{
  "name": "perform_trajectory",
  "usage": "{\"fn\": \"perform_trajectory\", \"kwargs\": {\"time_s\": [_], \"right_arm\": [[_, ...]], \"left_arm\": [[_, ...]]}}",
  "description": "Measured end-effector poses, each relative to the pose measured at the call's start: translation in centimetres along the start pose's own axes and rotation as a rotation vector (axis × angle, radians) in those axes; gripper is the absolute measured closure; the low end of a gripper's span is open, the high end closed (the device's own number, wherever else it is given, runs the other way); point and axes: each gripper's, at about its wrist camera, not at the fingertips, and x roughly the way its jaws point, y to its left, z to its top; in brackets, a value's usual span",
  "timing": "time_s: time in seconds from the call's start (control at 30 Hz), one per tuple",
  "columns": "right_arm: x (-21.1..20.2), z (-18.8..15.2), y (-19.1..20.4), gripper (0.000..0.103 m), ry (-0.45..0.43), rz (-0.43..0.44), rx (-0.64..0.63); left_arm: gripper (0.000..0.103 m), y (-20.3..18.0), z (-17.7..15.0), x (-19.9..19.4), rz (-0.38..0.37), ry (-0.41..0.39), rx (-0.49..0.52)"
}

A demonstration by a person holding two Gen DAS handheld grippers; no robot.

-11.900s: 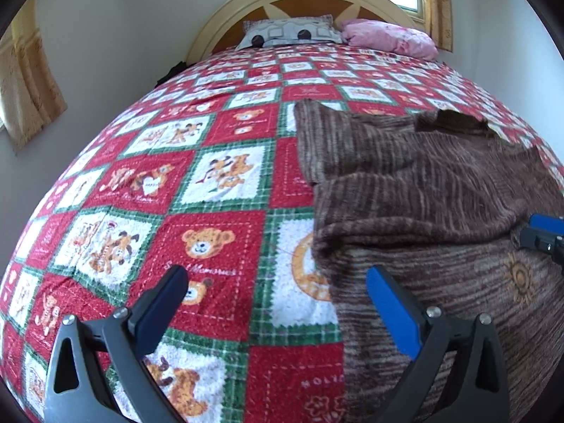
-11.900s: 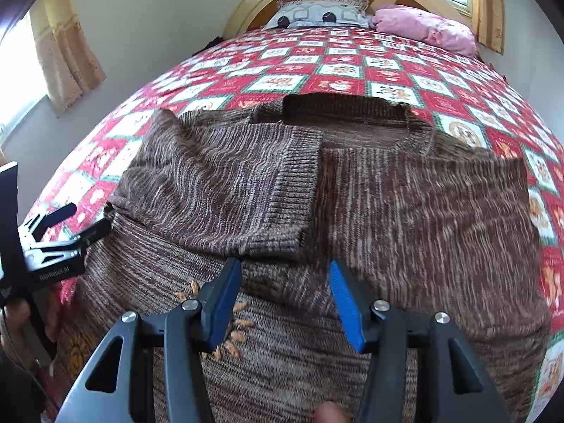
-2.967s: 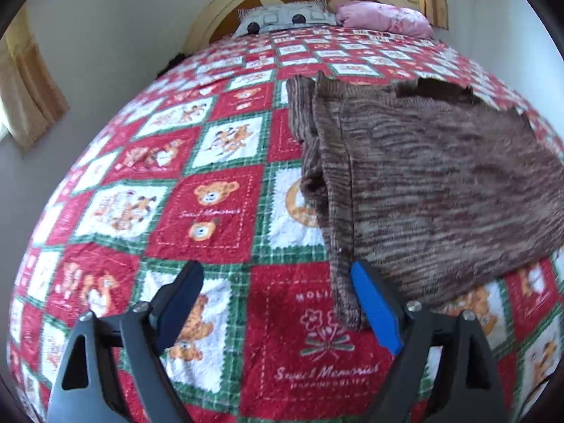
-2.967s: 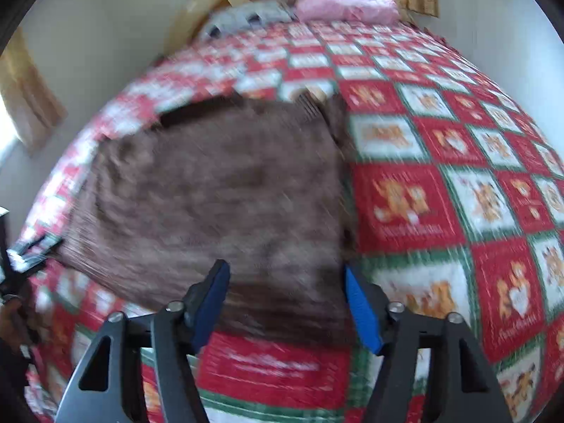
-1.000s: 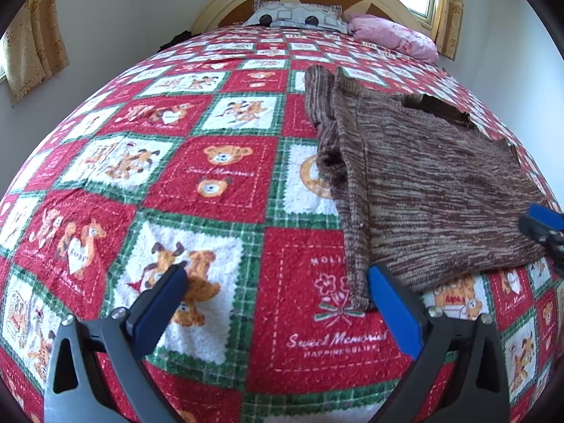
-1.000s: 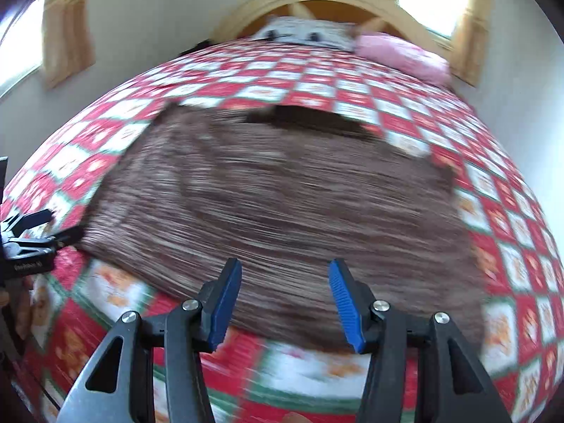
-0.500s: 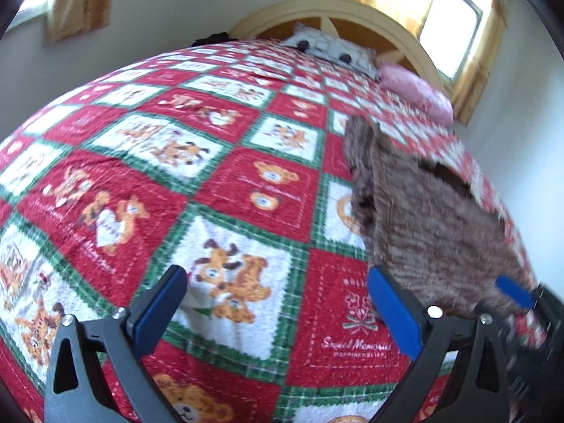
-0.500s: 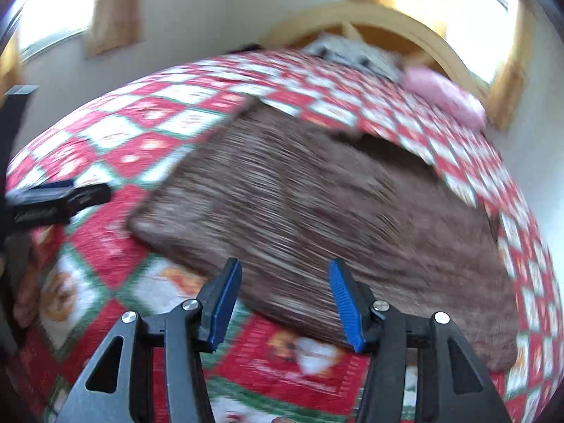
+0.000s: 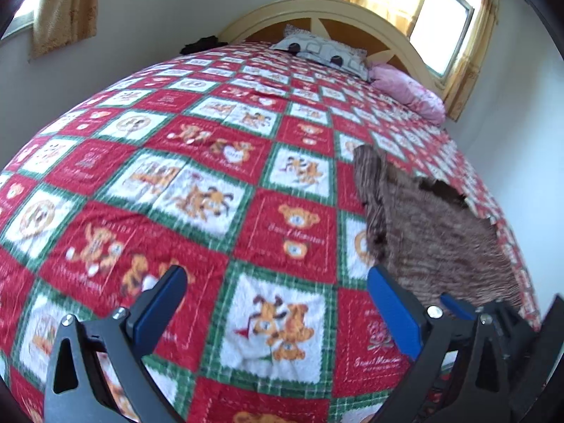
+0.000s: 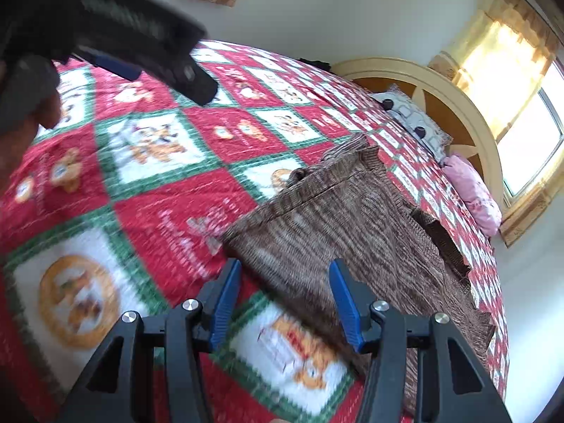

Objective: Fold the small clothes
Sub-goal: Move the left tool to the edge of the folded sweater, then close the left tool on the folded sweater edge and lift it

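A brown knitted sweater (image 9: 440, 239) lies folded into a rectangle on the red, green and white bear-patterned quilt (image 9: 211, 176), with its dark neck opening (image 9: 440, 190) at the far end. My left gripper (image 9: 278, 303) hovers open over bare quilt to the left of the sweater, with nothing between its blue pads. My right gripper (image 10: 285, 296) is open just above the sweater's (image 10: 352, 232) near corner, its pads not pressing on the cloth. A hand (image 10: 28, 116) holds the blurred left gripper at the upper left of the right wrist view.
A patterned pillow (image 9: 317, 53) and a pink pillow (image 9: 409, 91) lie against the curved wooden headboard (image 9: 352, 17). Curtained windows (image 9: 440, 17) stand behind the bed, with white walls on both sides. A dark object (image 9: 201, 44) sits at the bed's far left edge.
The left gripper has swung left, so the sweater has slid to the right edge of its view. The right gripper has rolled and moved to the sweater's near left corner.
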Motion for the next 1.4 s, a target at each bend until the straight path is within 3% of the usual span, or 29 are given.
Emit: {"fn": "perform_trajectory", "kwargs": {"time_s": [0.1, 0.2, 0.6, 0.9, 1.13, 1.23, 1.27, 1.3, 1.37, 1.4], "right_arm": [[0.5, 0.1, 0.1, 0.051, -0.008, -0.013, 0.004], [0.6, -0.1, 0.3, 0.061, -0.018, 0.003, 0.01], [0.6, -0.5, 0.8, 0.068, -0.036, -0.011, 0.024], [0.9, -0.5, 0.4, 0.068, -0.032, -0.002, 0.042], [1.1, -0.4, 0.1, 0.068, -0.034, 0.007, 0.053], [1.3, -0.4, 0.2, 0.068, -0.036, 0.0, 0.048], [1.3, -0.4, 0.3, 0.069, -0.037, -0.004, 0.044], [1.3, -0.4, 0.3, 0.07, -0.037, -0.004, 0.04], [1.3, -0.4, 0.4, 0.075, -0.034, 0.003, 0.032], [1.2, -0.3, 0.4, 0.085, -0.033, 0.016, 0.028]], "left_arm": [[0.0, -0.4, 1.6, 1.2, -0.025, 0.004, 0.061], [0.0, -1.1, 2.8, 2.4, -0.068, 0.013, 0.106], [0.0, -5.6, 5.4, 8.6, -0.239, 0.052, 0.13], [0.008, -7.8, 6.5, 12.5, -0.298, 0.101, 0.127], [0.009, -9.2, 7.1, 13.7, -0.3, 0.11, 0.156], [0.024, -9.3, 7.2, 14.4, -0.327, 0.138, 0.145], [0.034, -9.3, 7.2, 14.7, -0.337, 0.146, 0.142], [0.054, -9.4, 7.2, 14.8, -0.349, 0.153, 0.144], [0.074, -9.4, 7.1, 15.2, -0.361, 0.169, 0.136], [0.086, -9.2, 7.2, 15.2, -0.367, 0.166, 0.124]]}}
